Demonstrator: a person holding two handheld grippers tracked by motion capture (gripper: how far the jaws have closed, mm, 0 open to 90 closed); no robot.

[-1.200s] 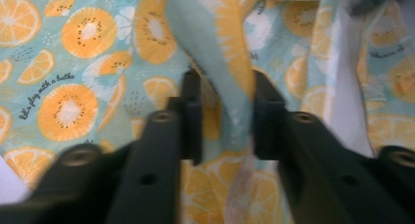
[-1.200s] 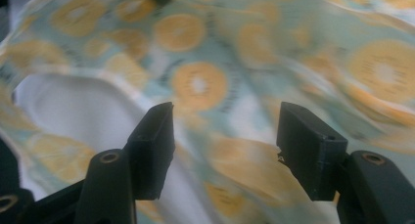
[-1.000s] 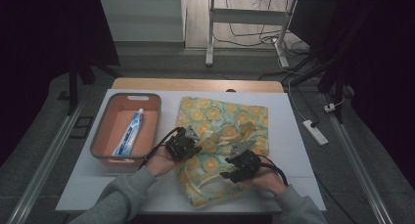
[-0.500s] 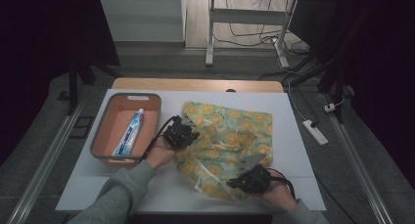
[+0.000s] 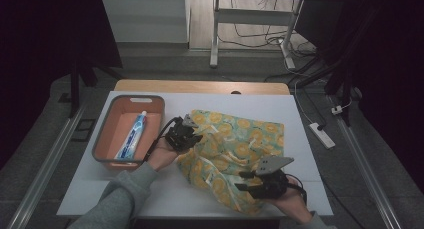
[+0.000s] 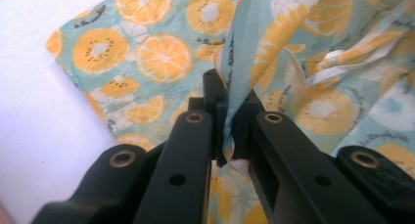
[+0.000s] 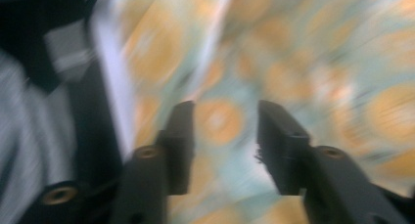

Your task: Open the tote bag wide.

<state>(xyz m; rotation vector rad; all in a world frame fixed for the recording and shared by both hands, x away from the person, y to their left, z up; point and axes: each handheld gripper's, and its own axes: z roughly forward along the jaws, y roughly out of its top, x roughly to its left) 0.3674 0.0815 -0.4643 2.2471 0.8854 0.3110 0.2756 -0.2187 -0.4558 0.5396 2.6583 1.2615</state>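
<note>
Bin: at the far left of the white table (image 5: 310,119) we see an orange bin (image 5: 103,145) with a grey rim, standing just beside the cloth's left edge.
Toothpaste: inside the bin we find a blue-and-white toothpaste tube (image 5: 132,137), lying lengthwise with its white cap toward the far end.
Left gripper: we see the left gripper (image 5: 189,137) at the cloth's left border, held in the person's left hand (image 5: 162,153) with a grey sleeve (image 5: 122,201) behind it. In the left gripper view its jaws are clamped on a raised fold of the cloth (image 6: 235,94), which runs up between them.
Cloth: we see the teal cloth (image 5: 235,149) printed with orange citrus slices rumpled across the middle of the table, its near corner reaching down toward the right gripper. A white tape or strap (image 6: 337,70) lies among its folds.
Right gripper: we see the right gripper (image 5: 245,181) near the table's front edge, over the cloth's near corner, a grey three-cornered plate (image 5: 272,164) on top. In the right gripper view, which is blurred, its jaws stand apart with only the pattern behind them.
</note>
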